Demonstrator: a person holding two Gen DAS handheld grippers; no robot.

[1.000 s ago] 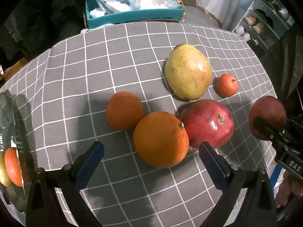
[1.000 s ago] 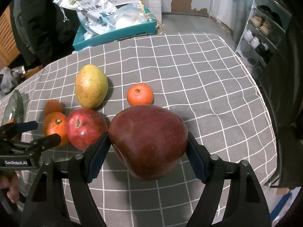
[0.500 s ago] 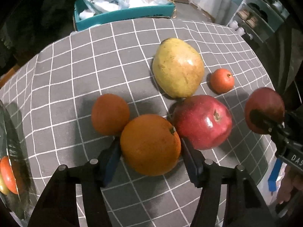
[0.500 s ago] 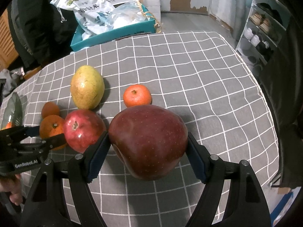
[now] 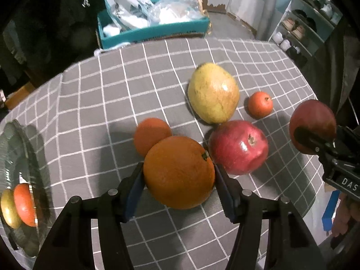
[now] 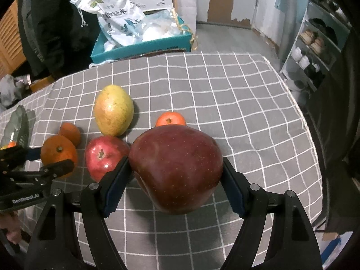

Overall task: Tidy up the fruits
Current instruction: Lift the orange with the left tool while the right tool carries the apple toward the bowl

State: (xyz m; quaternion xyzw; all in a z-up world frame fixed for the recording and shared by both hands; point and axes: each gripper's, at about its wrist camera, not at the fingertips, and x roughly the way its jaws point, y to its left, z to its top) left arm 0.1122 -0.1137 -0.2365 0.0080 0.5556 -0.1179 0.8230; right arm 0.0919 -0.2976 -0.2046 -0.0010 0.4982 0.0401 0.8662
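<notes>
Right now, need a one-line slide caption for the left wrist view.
Left gripper shut on large orange, lifted over checked tablecloth; pomegranate, mango, glass bowl nearby.

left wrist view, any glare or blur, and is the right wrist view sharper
Left wrist view: glare spots on the pomegranate and mango, slight motion blur on the cloth grid, fisheye bending at the edges. Right wrist view: sharper, soft sheen on the held dark red apple.

The left hand-held gripper [image 5: 178,180] has just closed on the big orange [image 5: 178,172].
</notes>
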